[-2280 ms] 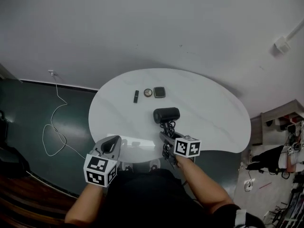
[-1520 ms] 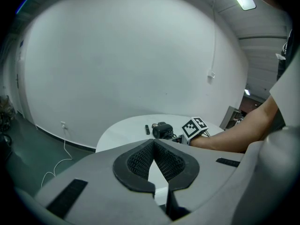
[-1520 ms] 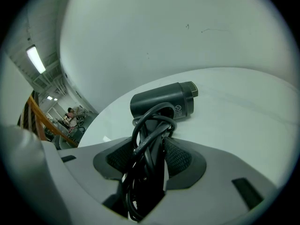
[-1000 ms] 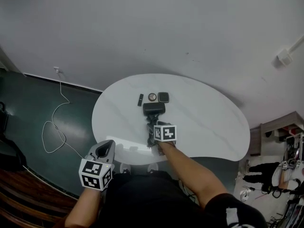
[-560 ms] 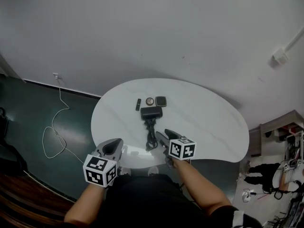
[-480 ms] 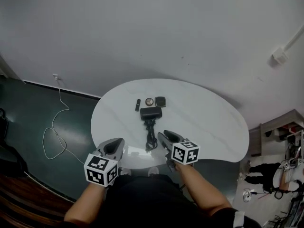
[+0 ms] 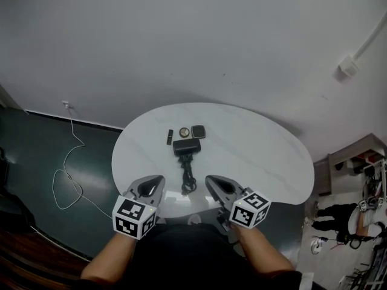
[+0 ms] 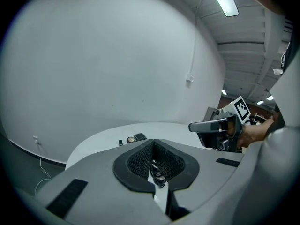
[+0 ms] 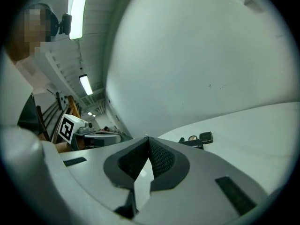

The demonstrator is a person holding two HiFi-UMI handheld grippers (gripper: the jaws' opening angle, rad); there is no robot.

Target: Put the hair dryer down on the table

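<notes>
Head view: the black hair dryer (image 7: 186, 147) lies on the white table (image 7: 260, 156), just left of frame centre. Its coiled cord (image 7: 188, 179) trails toward the bottom of the frame. Just above it sit a small black stick (image 7: 170, 137), a small round object (image 7: 183, 132) and a dark square case (image 7: 198, 132). The left gripper (image 7: 156, 183) and right gripper (image 7: 213, 183) flank the cord.

Left gripper view: the jaw tips are pressed together, holding nothing.

Right gripper view: the jaws are closing fully together, with nothing between them. The dryer lies right of centre.
</notes>
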